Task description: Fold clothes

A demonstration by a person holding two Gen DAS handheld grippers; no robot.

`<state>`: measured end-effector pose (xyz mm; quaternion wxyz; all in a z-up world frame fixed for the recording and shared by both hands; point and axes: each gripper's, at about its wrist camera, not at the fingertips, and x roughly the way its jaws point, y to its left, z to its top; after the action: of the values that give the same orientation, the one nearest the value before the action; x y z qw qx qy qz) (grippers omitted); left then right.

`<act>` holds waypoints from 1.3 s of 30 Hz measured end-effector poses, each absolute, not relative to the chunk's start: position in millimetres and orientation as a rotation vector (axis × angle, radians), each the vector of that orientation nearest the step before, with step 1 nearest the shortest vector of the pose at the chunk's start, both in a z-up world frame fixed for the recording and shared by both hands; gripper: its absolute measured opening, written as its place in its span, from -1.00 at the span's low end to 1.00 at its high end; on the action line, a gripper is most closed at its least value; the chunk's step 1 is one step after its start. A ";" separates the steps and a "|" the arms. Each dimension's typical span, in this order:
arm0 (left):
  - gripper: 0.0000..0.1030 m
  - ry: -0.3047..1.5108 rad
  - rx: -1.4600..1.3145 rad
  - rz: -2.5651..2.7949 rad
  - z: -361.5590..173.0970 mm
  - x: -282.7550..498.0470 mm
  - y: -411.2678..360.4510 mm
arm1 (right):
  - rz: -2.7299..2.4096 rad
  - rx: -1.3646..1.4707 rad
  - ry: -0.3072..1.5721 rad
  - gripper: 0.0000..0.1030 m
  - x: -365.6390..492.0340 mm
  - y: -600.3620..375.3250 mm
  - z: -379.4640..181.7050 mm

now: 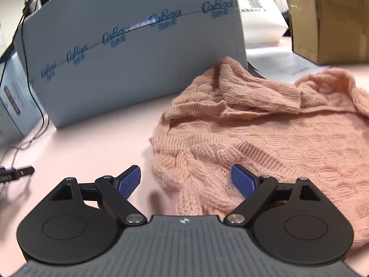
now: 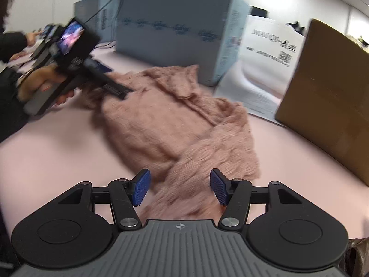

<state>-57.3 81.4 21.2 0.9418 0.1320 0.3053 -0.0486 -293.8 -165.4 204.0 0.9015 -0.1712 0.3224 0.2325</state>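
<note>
A pink cable-knit sweater [image 1: 265, 124] is seen lying crumpled on the pale pink tabletop [image 1: 92, 147], in front of a light blue printed carton [image 1: 129, 46] and near a brown cardboard box [image 2: 327, 97]. The left hand-held gripper [image 1: 185, 180] is held wide open over the sweater's near edge, knit lying between the blue pads [image 1: 130, 180], nothing clamped. The right hand-held gripper [image 2: 180, 188] is likewise spread open, with a fold of sweater between its fingers, ungripped. A black plug [image 1: 17, 173] is noted at the left.
</note>
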 end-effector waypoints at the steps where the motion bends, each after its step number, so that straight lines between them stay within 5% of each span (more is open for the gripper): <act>1: 0.66 0.620 0.268 -0.099 20.7 -57.6 81.2 | 0.488 -0.377 0.686 0.11 -296.9 -160.9 199.7; 6: 0.67 0.589 0.295 -0.090 17.0 -62.4 77.5 | 0.445 -0.462 0.697 0.08 -294.5 -149.2 182.7; 11: 0.67 0.564 0.315 -0.085 15.7 -65.9 76.1 | 0.362 -0.472 0.695 -0.69 -286.0 -149.0 176.1; 13: 0.69 0.555 0.315 -0.074 14.6 -67.1 75.4 | 0.357 -0.440 0.684 -0.75 -284.1 -153.8 180.3; 24: 0.71 0.575 0.268 -0.046 15.0 -66.8 80.1 | 0.060 -0.333 0.475 -0.80 -248.1 -213.7 234.0; 39: 0.76 0.579 0.285 0.040 13.3 -76.4 81.4 | -0.373 -0.337 0.723 -0.81 -147.8 -304.0 160.0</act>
<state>-76.4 81.4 13.3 0.9481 0.1402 0.2846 0.0199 -147.8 -304.0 160.0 0.9045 -0.1630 0.3501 -0.1808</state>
